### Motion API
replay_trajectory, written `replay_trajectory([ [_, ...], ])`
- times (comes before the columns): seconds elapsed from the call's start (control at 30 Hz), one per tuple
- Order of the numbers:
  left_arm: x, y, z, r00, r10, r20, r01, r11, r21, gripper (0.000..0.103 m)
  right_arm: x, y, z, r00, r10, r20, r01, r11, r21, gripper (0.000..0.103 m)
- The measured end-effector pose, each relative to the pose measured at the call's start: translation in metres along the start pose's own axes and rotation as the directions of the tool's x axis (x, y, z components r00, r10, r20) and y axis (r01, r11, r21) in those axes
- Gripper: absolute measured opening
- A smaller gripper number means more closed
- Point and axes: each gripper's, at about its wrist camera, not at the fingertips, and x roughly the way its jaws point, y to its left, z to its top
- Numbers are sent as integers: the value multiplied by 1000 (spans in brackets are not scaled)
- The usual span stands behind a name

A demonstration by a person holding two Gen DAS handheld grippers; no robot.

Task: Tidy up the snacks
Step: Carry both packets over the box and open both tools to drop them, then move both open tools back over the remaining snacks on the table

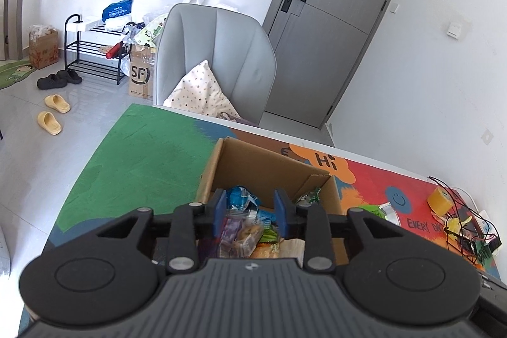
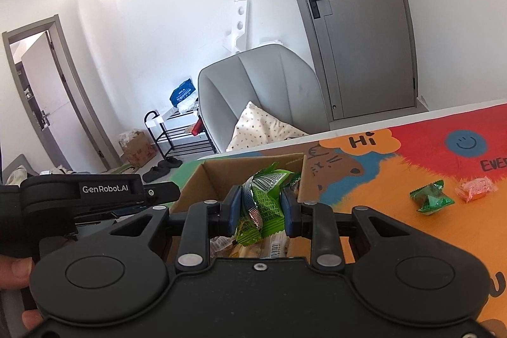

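Note:
An open cardboard box [image 1: 269,170] holds several snack packets on the colourful table mat. My left gripper [image 1: 250,211] hovers over the box with its jaws apart and nothing between them; a clear packet of brown snacks [image 1: 242,235] lies below. My right gripper [image 2: 259,209] is shut on a green snack packet [image 2: 263,205] held over the same box [image 2: 221,176]. A green packet [image 2: 431,198] and an orange packet [image 2: 475,188] lie loose on the mat to the right.
A grey chair [image 1: 215,53] with a cushion stands past the table's far edge. A yellow tape roll [image 1: 440,200] and a wire basket [image 1: 465,230] sit at the right of the mat. The left gripper's body [image 2: 95,195] shows beside the right one.

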Motion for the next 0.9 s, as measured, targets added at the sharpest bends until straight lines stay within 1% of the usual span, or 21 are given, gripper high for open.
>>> replay_trajectory([
  [0.07,-4,2,-2,1000,4,1,-4,1000,1,39,-2,3,-1,1000,12,-9,-12,1000,-8,29],
  [0.1,-5,2,-3,1000,6,0,-6,1000,2,44,-2,4,-1,1000,20,-19,-21,1000,-10,30],
  [0.13,-6,2,-4,1000,9,-2,-9,1000,3,49,-1,5,-2,999,23,-31,-24,1000,-11,34],
  [0.17,-8,2,-5,1000,13,-4,-13,1000,3,52,-1,5,-2,999,17,-38,-18,1000,-10,42],
  [0.23,-11,2,-5,1000,15,-1,-15,1000,5,64,-5,4,-3,1000,6,-26,-6,1000,-6,48],
  [0.33,-16,1,-6,1000,20,13,-21,1000,9,75,-14,1,-3,1000,-4,-15,4,1000,0,49],
  [0.43,-18,-4,-7,1000,24,17,-24,1000,12,80,-24,-9,-2,1000,-29,6,29,999,14,52],
  [0.6,-16,-16,-11,1000,19,7,-20,999,27,84,-35,-34,-2,996,-82,16,81,995,52,52],
  [0.7,-15,-25,-14,1000,12,0,-11,999,43,85,-42,-47,-4,994,-110,20,108,991,74,53],
  [0.83,-13,-38,-18,1000,-11,-13,12,998,66,85,-50,-64,-6,989,-147,22,144,984,101,58],
  [0.9,-12,-46,-20,1000,-22,-16,23,997,80,85,-54,-71,-7,987,-162,21,159,981,107,58],
])
